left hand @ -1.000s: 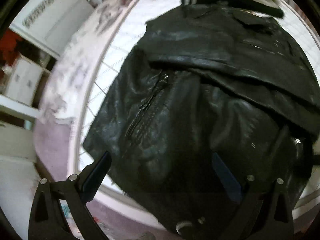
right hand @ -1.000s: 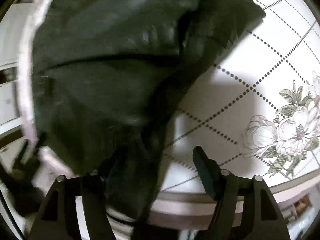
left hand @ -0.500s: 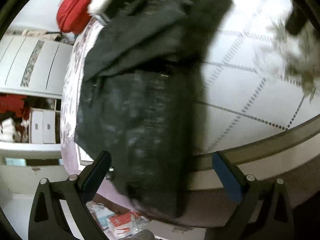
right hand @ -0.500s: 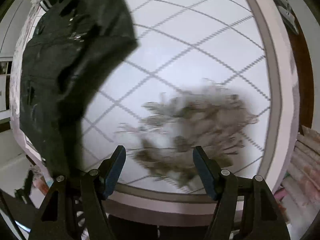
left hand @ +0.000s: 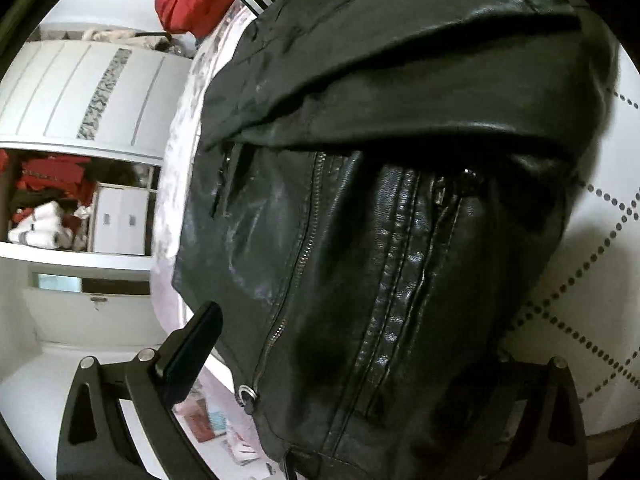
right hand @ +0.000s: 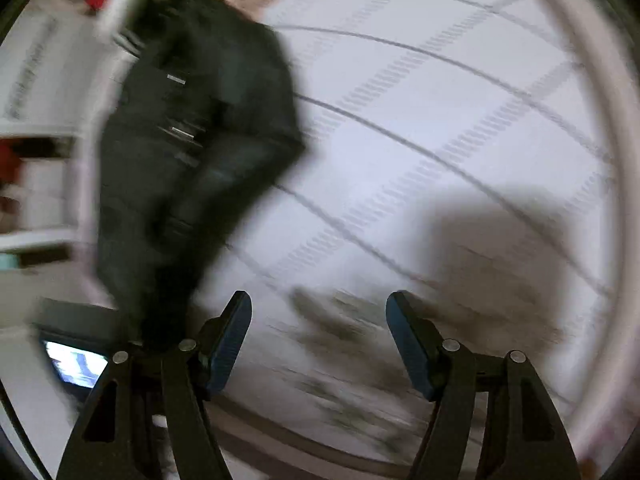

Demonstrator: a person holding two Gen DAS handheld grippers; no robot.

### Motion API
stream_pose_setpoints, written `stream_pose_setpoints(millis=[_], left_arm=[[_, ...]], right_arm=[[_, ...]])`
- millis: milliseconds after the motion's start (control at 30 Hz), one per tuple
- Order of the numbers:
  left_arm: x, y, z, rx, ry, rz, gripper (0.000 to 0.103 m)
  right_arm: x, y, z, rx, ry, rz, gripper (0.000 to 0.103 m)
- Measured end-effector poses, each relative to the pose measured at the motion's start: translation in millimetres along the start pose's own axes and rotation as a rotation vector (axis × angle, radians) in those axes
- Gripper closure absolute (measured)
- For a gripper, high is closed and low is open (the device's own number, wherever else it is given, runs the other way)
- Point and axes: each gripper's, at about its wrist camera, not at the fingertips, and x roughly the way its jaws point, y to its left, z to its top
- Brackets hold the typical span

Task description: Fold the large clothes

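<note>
Swinging back in, the left gripper [left hand: 356,364] now has the black leather jacket [left hand: 384,184] filling its view again, where half a second ago white cover showed beside it. It lies on the bed cover [left hand: 600,264], a sleeve folded across its chest, so the fold looks underway. One left finger [left hand: 192,352] shows; the other is hidden, so its jaws I cannot tell. Right gripper [right hand: 318,340] spread wide, empty, view blurred. No readable writing anywhere.

Jacket [left hand: 380,240] filling the gap (bedspread [right hand: 440,120] bare)
</note>
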Motion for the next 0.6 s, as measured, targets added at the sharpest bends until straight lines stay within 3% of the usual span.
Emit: stream_pose_setpoints(millis=[67,100,133,167,233,300,367,400,433,500,600], left_arm=[[-2,4,-3,-0.005,-0.016,-0.027,0.002],[-3,7,-4,-0.012,-0.023,-0.059,0.015],[-7,7,-6,-0.021,-0.025,-0.098,0.042],[-10,10,-8,-0.038,-0.029,-0.157,0.056],[-18,13,-12,-0.063,-0.049,-0.201,0.077],[-22,15,-13,-0.065,-0.067,-0.210,0.089],[-27,19,-14,-0.068,-0.083,-0.234,0.099],[-31,21,-15,-0.067,-0.090,-0.240,0.099],[-36,21,-16,-0.064,-0.093,-0.247,0.099],[-46,22,-18,-0.053,-0.103,-0.276,0.099],[-67,35,-30,-0.045,-0.106,-0.332,0.099]], right_arm=[[5,-3,11,0.069,0.001,0.162,0.029],[9,-6,16,0.110,-0.001,0.229,0.022],[13,-8,22,0.143,-0.002,0.290,0.020],[23,-5,27,0.168,-0.001,0.334,0.020],[39,-1,36,0.203,0.009,0.394,0.020],[56,10,44,0.242,0.014,0.445,0.020],[78,35,44,0.267,0.000,0.436,0.022],[78,40,46,0.275,-0.003,0.433,0.054],[79,43,47,0.282,0.002,0.421,0.078],[92,51,46,0.305,0.015,0.390,0.084],[78,57,39,0.312,0.020,0.349,0.088]])
